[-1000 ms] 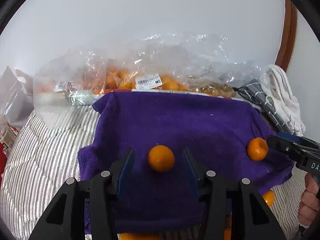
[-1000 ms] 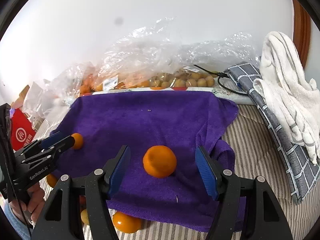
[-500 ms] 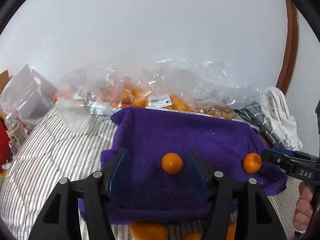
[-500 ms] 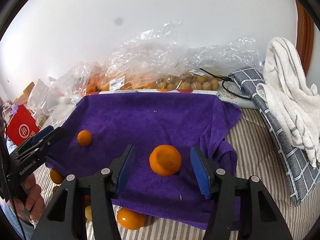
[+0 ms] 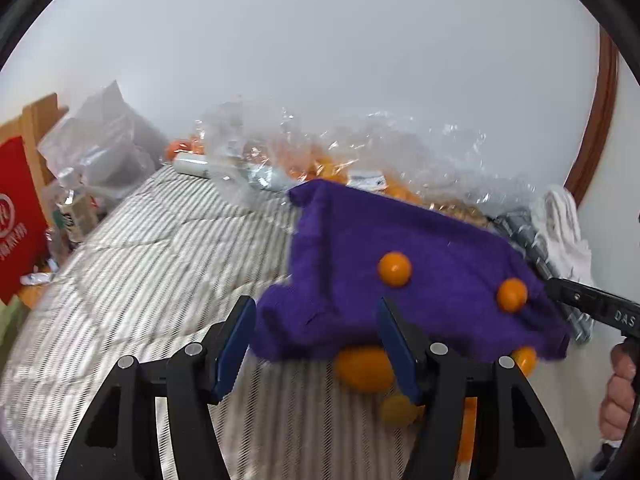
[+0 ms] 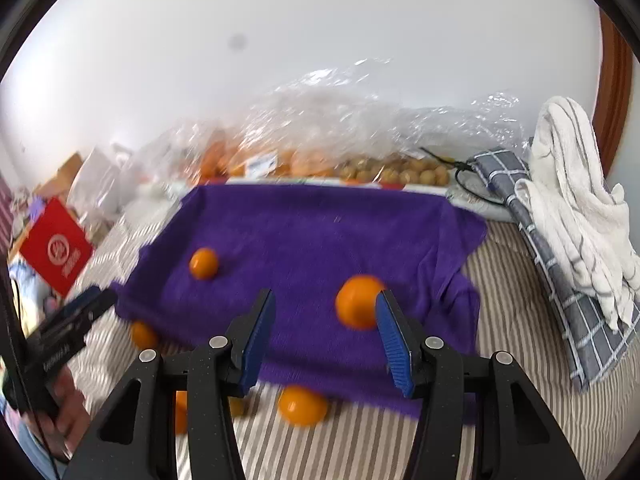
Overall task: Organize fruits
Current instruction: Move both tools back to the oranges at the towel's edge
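A purple towel (image 5: 420, 264) (image 6: 320, 240) lies on the striped bed. Two oranges rest on it: a small one (image 5: 394, 269) (image 6: 204, 263) and a larger one (image 5: 512, 294) (image 6: 358, 306). More oranges (image 5: 364, 368) (image 6: 303, 405) lie on the bedding at the towel's near edge. My left gripper (image 5: 316, 344) is open and empty, pulled back over the towel's left front corner. My right gripper (image 6: 324, 340) is open and empty, just left of the larger orange.
Clear plastic bags of oranges and small brown fruits (image 6: 320, 152) (image 5: 320, 168) line the wall behind the towel. A white towel (image 6: 576, 200) and grey checked cloth (image 6: 560, 272) lie to the right. A red bag (image 5: 16, 220) (image 6: 56, 248) and clutter sit left.
Both grippers have pulled back and swung left, leaving the oranges on the towel. The left gripper no longer frames the small orange. The views are motion-blurred.
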Motion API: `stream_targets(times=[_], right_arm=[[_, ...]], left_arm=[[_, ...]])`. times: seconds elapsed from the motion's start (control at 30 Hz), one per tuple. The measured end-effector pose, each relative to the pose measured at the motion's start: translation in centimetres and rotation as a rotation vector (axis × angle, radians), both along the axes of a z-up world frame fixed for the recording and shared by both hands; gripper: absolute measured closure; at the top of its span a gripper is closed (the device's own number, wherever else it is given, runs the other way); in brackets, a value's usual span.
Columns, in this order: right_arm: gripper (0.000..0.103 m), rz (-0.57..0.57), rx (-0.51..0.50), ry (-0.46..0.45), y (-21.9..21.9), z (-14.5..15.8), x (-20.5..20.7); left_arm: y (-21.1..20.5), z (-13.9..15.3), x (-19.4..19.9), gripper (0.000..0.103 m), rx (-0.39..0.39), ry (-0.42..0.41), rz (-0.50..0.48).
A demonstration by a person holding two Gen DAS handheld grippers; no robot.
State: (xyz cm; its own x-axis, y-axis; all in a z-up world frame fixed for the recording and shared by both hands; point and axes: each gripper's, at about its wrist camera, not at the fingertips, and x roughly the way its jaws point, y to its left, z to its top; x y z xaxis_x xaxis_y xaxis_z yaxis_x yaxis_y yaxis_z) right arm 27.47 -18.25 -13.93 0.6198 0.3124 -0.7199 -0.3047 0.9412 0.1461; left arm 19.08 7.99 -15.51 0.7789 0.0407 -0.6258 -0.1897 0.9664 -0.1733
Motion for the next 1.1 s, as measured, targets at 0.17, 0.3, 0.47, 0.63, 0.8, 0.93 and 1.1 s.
stream_targets(times=[0.17,0.3,0.47,0.63,0.8,0.93,1.1], right_arm=[[0.055,0.039,-0.043,0.059,0.3,-2.8,-2.5],[0.056,0.067,-0.012,0.117,0.1,-5.0,-3.4],[0.056,0.058,0.047,0.167,-0.1,-6.2,-2.9],[0.056,0.035,0.090,0.195,0.4,-7.0,-1.9],[0.062,0.021,0.069,0.150,0.8,-7.2,-2.4],[0.067,0.033,0.036,0.121,1.0,-7.3,-2.8],[0.068,0.027,0.024,0.100,-0.2,-6.9,-3.3]], left_arm=[[0.5,-0.9,-1.3,0.043,0.011,0.062,-0.028],[1.1,-1.4,-2.0,0.043,-0.011,0.097,-0.046],[1.2,-1.6,-2.0,0.043,-0.023,0.108,-0.045],[0.9,-1.7,-2.0,0.043,-0.023,0.106,-0.067],[0.8,-1.8,-1.9,0.043,-0.016,0.116,-0.071],[0.6,-2.1,-1.5,0.043,-0.029,0.136,-0.091],[0.9,-2.6,-1.2,0.043,-0.055,0.170,-0.100]])
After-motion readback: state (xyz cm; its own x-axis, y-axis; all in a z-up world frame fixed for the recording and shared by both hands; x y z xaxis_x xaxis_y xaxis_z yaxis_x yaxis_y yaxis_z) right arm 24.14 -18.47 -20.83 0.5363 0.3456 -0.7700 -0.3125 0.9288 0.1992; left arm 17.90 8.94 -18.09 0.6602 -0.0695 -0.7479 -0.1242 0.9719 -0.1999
